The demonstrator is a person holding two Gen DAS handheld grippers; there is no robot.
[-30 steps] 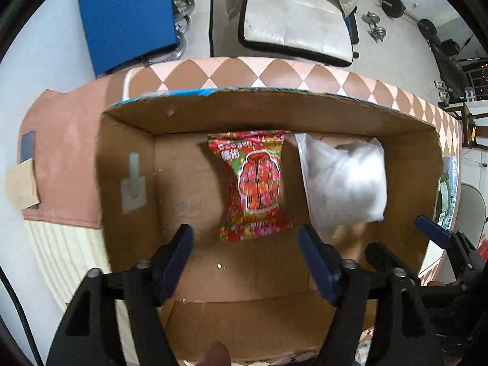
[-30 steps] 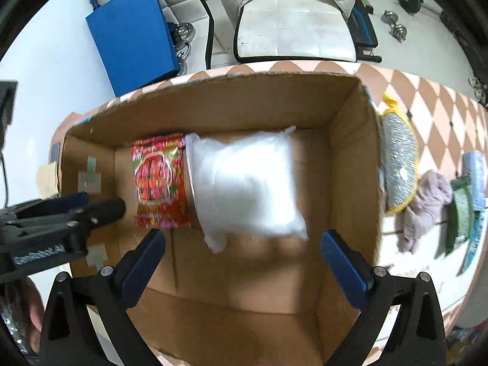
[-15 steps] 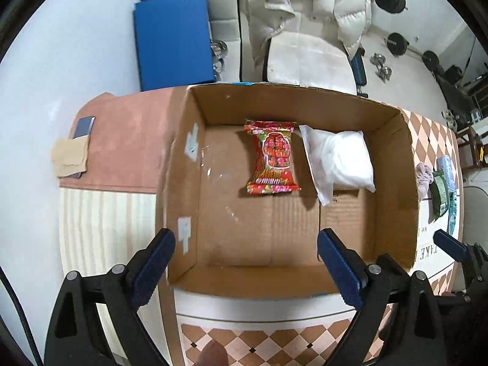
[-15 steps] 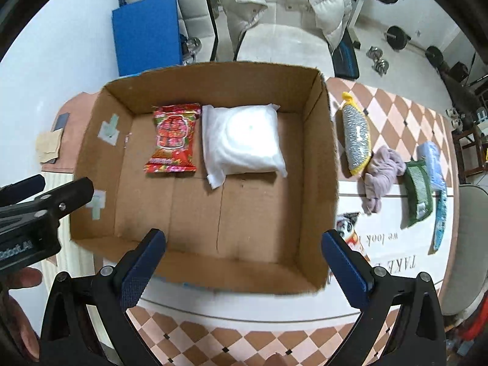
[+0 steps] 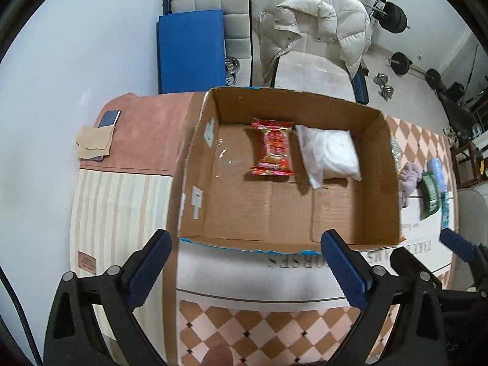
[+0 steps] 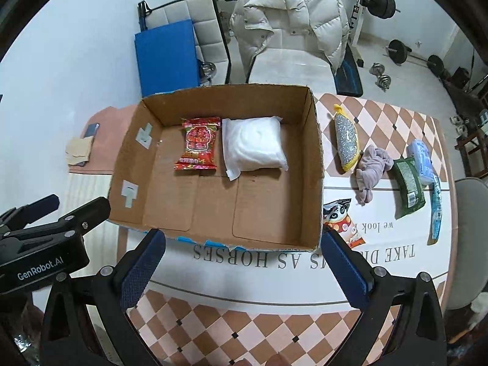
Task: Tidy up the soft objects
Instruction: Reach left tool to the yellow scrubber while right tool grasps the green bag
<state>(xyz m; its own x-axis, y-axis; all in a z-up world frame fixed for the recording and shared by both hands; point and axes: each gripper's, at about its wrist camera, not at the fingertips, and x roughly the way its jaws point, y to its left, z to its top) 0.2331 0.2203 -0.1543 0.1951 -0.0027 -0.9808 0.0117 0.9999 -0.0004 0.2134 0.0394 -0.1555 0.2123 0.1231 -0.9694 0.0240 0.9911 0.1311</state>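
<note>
An open cardboard box [image 5: 378, 183] [image 6: 315, 164] stands on the table. Inside at the far end lie a red snack packet [image 5: 273, 151] [image 6: 198, 148] and a white soft bag [image 5: 331, 155] [image 6: 254, 148], side by side. Right of the box lie a yellow-edged silver pouch [image 6: 346, 137], a lilac cloth [image 6: 370, 170], a green packet [image 6: 408, 183], a light blue pack [image 6: 422, 160] and a panda snack packet [image 6: 341, 218]. My left gripper [image 5: 247, 265] is open and empty in front of the box. My right gripper [image 6: 242, 265] is open and empty, also in front of the box.
The table has a checkered cloth with lettering [image 6: 305, 256]. A phone and a beige cloth [image 5: 94, 140] lie on a pink mat at the left. A chair with a white jacket [image 6: 289, 24] and a blue pad [image 6: 166, 55] stand behind the table.
Both grippers have pulled back and up out of the box, from over the packets to in front of its near wall. The red packet and white bag stay where they lay.
</note>
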